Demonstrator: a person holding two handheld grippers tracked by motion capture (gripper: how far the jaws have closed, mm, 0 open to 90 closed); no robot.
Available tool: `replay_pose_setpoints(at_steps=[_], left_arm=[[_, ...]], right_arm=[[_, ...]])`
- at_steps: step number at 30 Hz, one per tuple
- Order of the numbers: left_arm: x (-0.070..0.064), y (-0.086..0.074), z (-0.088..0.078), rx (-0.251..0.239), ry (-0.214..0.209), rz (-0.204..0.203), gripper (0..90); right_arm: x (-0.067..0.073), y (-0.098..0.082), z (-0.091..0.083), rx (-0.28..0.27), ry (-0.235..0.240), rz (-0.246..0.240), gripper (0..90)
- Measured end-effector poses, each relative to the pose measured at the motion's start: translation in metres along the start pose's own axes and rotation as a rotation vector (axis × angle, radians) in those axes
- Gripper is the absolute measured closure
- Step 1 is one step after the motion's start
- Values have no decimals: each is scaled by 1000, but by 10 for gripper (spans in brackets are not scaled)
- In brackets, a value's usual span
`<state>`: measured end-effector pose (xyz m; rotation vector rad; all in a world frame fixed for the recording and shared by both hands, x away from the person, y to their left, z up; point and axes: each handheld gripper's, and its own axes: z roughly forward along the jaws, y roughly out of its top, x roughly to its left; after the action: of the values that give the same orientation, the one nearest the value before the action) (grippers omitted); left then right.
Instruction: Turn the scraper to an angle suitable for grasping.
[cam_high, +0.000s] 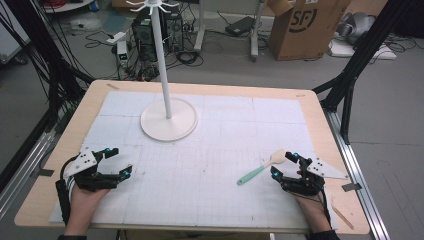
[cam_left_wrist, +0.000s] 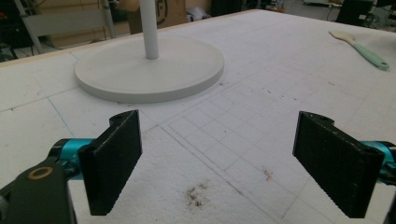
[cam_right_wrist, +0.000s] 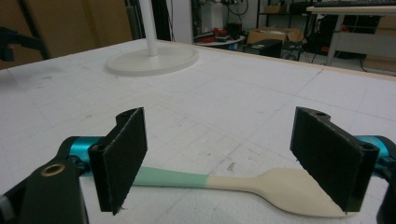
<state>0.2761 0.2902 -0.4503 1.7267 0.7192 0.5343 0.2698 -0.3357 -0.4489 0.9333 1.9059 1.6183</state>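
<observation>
Spatula (cam_right_wrist: 243, 184) between open right claw (cam_right_wrist: 233, 163), cardboard box (cam_high: 305, 25) marked "SF"

A lab or workshop — cable tangles (cam_high: 75, 60) on the floor; a computer tower (cam_high: 147, 32); cardboard box (cam_high: 305, 25).

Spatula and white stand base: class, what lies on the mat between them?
Nothing. In the high view, the stretch of gridded mat between the spatula and the stand base is bare. The left gripper view shows the same bare stretch.
</observation>
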Motion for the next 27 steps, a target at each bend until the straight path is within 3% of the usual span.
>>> replay_pose_setpoints(at_steps=[8, 14, 17, 18, 20, 23, 27], left_arm=[[0, -1, -2, -21, -16, 3, 155], [0, -1, -2, -21, -17, 5, 156], [0, -1, -2, -24, -21, 7, 149], [0, -1, -2, -24, -21, 9, 149], [0, -1, -2, -22, -19, 6, 149], [0, -1, -2, -21, -19, 11, 149], [0, -1, -2, -20, -18, 10, 150]], right_arm=[[0, 0, 0, -3, 12, -7, 182], [3, 1, 0, 38, 16, -32, 215], [3, 3, 0, 82, 21, -58, 347], [3, 3, 0, 82, 21, -58, 347], [5, 3, 0, 111, 74, -67, 488], [10, 3, 3, 148, 88, -87, 588], [19, 3, 8, 213, 145, -133, 764]])
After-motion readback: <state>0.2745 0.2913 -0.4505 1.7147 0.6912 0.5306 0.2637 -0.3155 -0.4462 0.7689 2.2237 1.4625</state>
